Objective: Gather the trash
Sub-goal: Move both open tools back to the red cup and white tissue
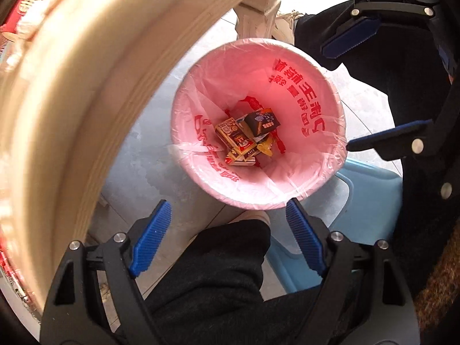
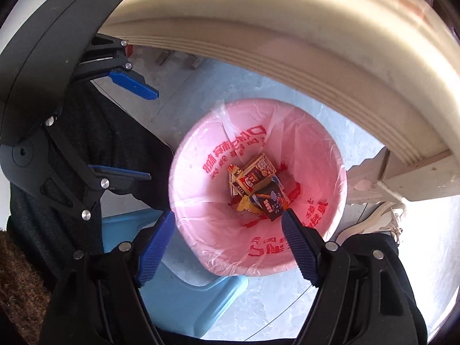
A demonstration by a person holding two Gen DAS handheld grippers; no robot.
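Both units hang over the round pink bin lined with thin crinkled printed plastic film, centre frame. Left gripper: ribbed blue pads apart, nothing between. Right gripper: likewise apart and empty. Glossy cardboard packets and foil wrappers lie at the bin's bottom. Risk: the loose liner may snag a pad on descent.

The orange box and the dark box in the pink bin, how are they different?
The orange box is longer, gold and red; the dark box is squarer, navy with white specks. In the left wrist view the orange box lies left of the dark box. Both sit at the bottom of the pink bin.
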